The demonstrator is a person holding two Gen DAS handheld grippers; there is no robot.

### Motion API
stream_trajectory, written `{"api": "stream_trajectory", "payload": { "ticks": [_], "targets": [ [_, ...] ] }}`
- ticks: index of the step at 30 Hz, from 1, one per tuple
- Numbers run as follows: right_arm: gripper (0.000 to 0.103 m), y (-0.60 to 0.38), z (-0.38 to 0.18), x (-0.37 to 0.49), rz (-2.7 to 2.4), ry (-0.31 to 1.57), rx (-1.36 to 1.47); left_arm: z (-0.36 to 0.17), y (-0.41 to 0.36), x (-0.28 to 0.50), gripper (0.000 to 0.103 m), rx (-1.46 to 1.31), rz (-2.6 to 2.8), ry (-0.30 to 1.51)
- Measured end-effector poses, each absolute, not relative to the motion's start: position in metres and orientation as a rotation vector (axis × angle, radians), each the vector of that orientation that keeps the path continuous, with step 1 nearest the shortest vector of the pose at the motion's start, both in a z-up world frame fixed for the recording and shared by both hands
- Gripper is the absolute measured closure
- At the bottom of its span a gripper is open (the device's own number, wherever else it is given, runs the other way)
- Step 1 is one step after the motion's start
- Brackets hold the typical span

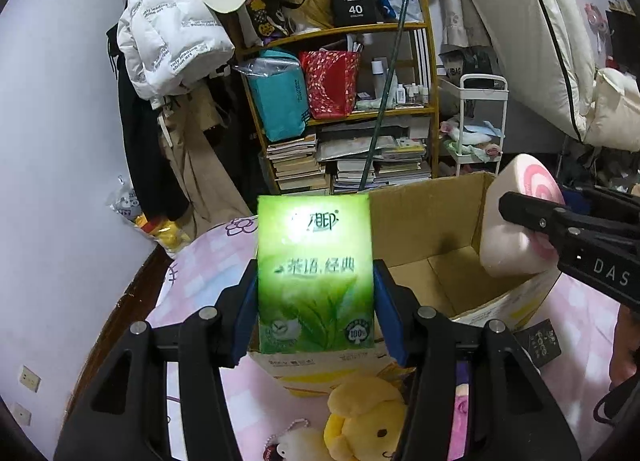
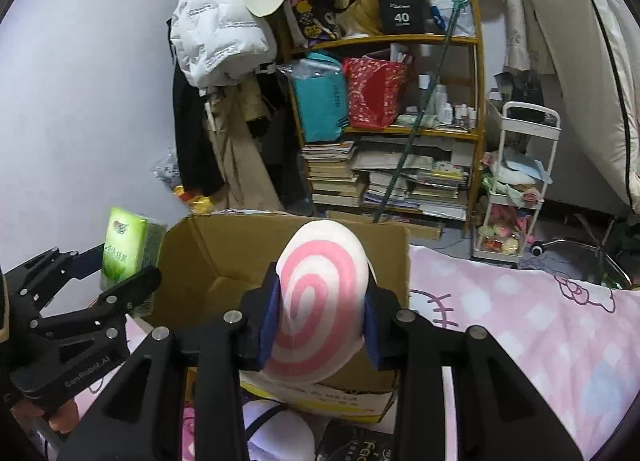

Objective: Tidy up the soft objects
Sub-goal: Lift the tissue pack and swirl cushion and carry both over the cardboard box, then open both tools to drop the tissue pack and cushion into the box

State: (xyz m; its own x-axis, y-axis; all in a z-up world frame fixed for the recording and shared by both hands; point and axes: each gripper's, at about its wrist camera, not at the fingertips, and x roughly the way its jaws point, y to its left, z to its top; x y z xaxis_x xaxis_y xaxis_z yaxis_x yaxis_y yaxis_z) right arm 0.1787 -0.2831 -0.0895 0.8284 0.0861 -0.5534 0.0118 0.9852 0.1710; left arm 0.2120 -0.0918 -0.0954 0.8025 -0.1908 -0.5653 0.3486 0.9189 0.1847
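Progress: early, cardboard box [image 1: 432, 245] looks bare | left claw [image 1: 316, 301] clamps green tissue pack [image 1: 314, 273] above box's near edge | right claw [image 2: 318, 317] pinches pink-swirl cushion [image 2: 320, 297] over opening | yellow plush [image 1: 368, 417] remains on bed [image 2: 540, 325]

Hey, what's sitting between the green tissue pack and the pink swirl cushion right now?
Only the open cardboard box lies between the tissue pack and swirl cushion, shown in the right wrist view.
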Motion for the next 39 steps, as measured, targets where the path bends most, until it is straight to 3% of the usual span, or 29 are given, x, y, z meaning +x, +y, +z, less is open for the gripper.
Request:
{"api": "stream_trajectory", "payload": {
  "ticks": [15, 19, 24, 26, 30, 34, 39],
  "targets": [
    [0.053, -0.281, -0.094, 0.173, 0.01, 0.61, 0.152, -0.093, -0.081, 0.211, 0.041, 0.24, -0.26, 0.623],
    [0.05, -0.283, -0.091, 0.17, 0.003, 0.613, 0.162, -0.084, -0.076, 0.201, 0.032, 0.25, -0.253, 0.608],
    [0.042, -0.286, -0.087, 0.161, 0.016, 0.607, 0.181, -0.071, -0.067, 0.192, 0.029, 0.236, -0.245, 0.606],
    [0.036, -0.284, -0.084, 0.159, 0.012, 0.604, 0.174, -0.065, -0.063, 0.185, 0.019, 0.232, -0.232, 0.593],
    [0.032, -0.284, -0.078, 0.151, 0.015, 0.598, 0.191, -0.057, -0.057, 0.174, 0.018, 0.223, -0.225, 0.581],
    [0.015, -0.283, -0.071, 0.135, 0.006, 0.587, 0.185, -0.055, -0.053, 0.165, 0.018, 0.238, -0.211, 0.589],
    [0.01, -0.285, -0.064, 0.115, -0.002, 0.581, 0.186, -0.05, -0.046, 0.151, 0.017, 0.245, -0.202, 0.6]
  ]
}}
